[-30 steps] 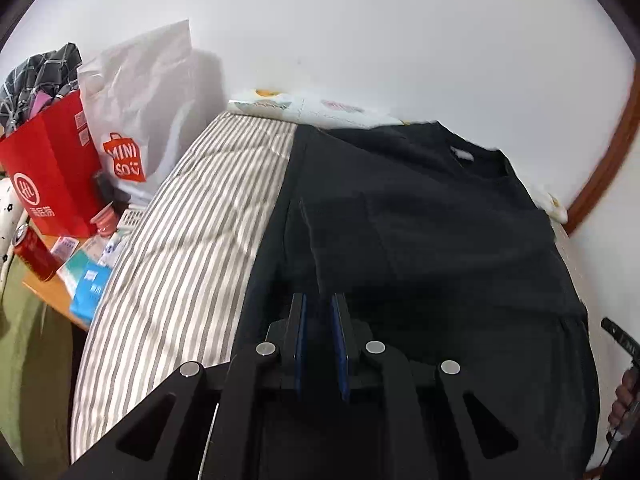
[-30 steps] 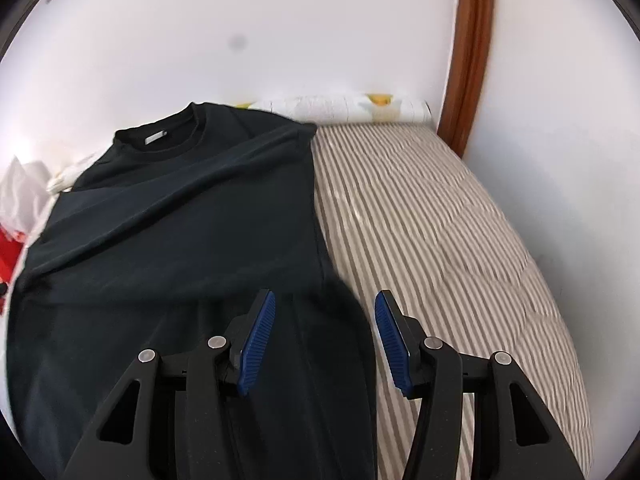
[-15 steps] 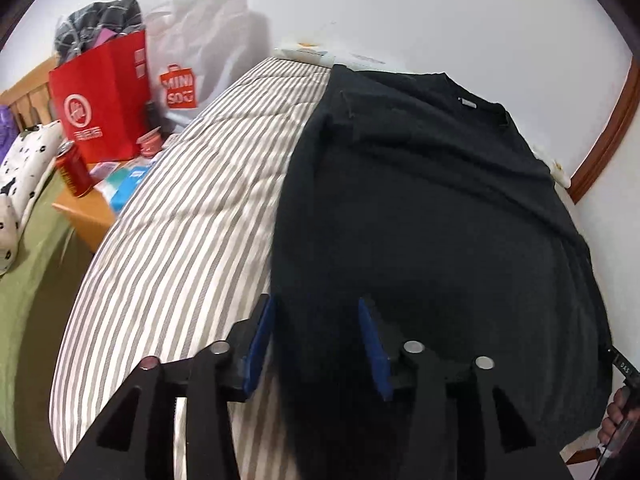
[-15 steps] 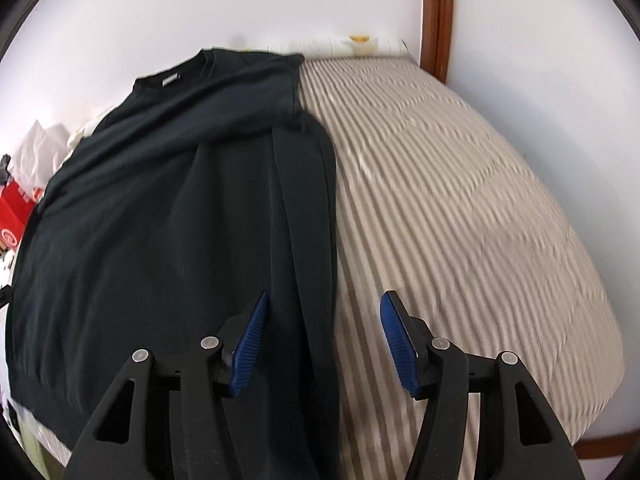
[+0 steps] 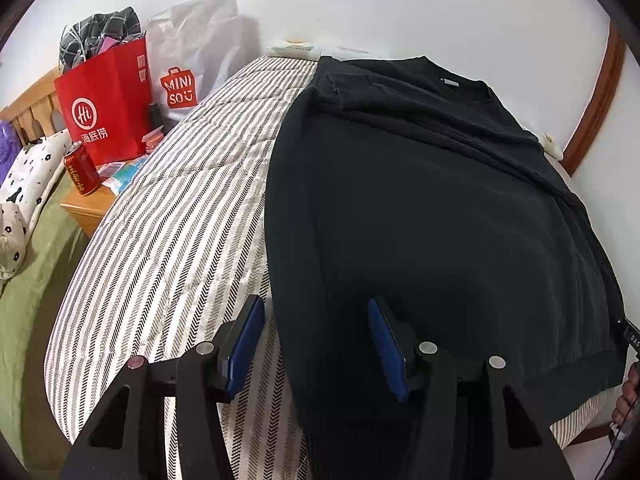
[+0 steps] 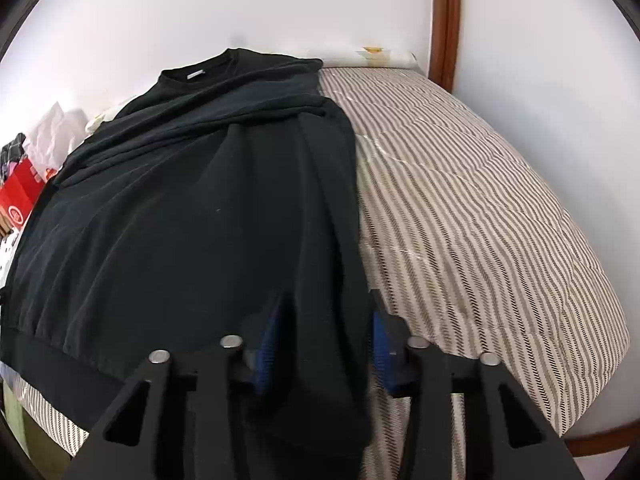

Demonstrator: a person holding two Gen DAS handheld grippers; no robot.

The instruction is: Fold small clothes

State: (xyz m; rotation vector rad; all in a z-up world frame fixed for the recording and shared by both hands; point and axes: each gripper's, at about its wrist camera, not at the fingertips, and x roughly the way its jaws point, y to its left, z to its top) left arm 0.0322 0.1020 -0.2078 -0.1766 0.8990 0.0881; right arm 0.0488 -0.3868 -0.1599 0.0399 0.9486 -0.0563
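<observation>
The left tool [image 5: 316,344] is being held spread over the near left corner of the black shirt [image 5: 432,216]; its jaws have just been opening, the shirt's left edge and hem are lying between them, and no pinch is being made. The right tool [image 6: 324,354] is being closed around the shirt's near right edge, where a fold of dark cloth is bunched between the blue pads; whether the pads are already pressing on it cannot be told, since the cloth is hiding most of them.

The shirt is lying flat on the striped bed [image 5: 168,240], collar at the far end by the wall, sleeves already folded in across the body. Past the bed's left edge, a red bag [image 5: 104,104], a white bag [image 5: 188,68] and a red can [image 5: 82,168] are standing on a small table [image 5: 90,208].

Judged from here, an uneven lift is being risked: with one corner possibly gripped and the other free, the hem could be dragged askew and the tucked sleeves pulled out. A single layer could also be caught instead of the whole thickness.
</observation>
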